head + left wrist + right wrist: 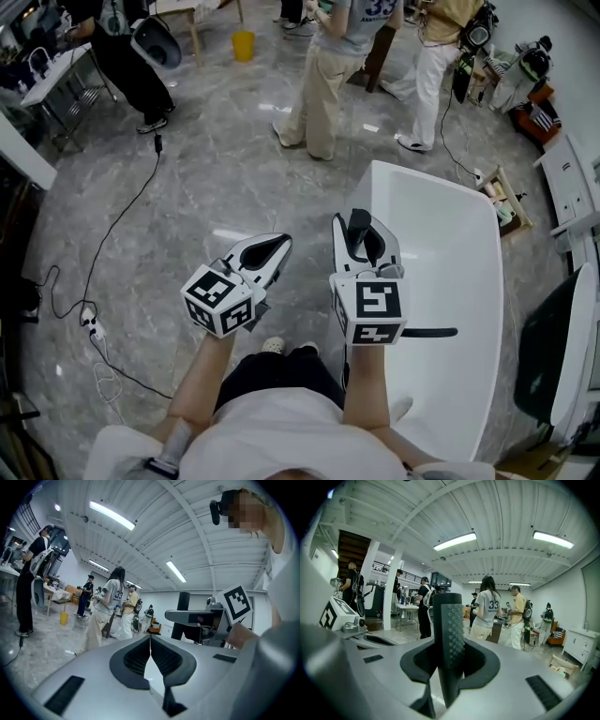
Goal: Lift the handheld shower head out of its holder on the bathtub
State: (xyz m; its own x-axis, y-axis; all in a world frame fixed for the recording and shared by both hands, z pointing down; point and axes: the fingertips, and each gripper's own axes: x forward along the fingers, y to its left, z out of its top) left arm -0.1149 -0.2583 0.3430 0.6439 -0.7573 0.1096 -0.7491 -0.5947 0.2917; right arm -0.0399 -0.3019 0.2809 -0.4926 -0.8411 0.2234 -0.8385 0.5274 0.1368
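My right gripper (366, 246) is shut on the black handheld shower head (359, 223), held over the near left rim of the white bathtub (441, 272). In the right gripper view the shower head (449, 620) stands upright between the jaws, its dotted face towards the camera and its lower end reaching below the gripper (449, 644). No holder shows. My left gripper (272, 248) hangs over the floor left of the tub; in its own view the left gripper (150, 638) has its tips meeting with nothing between them. A short black bar (429, 332) sticks out to the right of the right gripper's cube.
Several people (323, 75) stand on the marble floor beyond the tub. A yellow bucket (243, 44) sits far back. A black cable (122, 216) runs to a power strip (91, 323) at the left. White cabinets (572, 178) line the right side.
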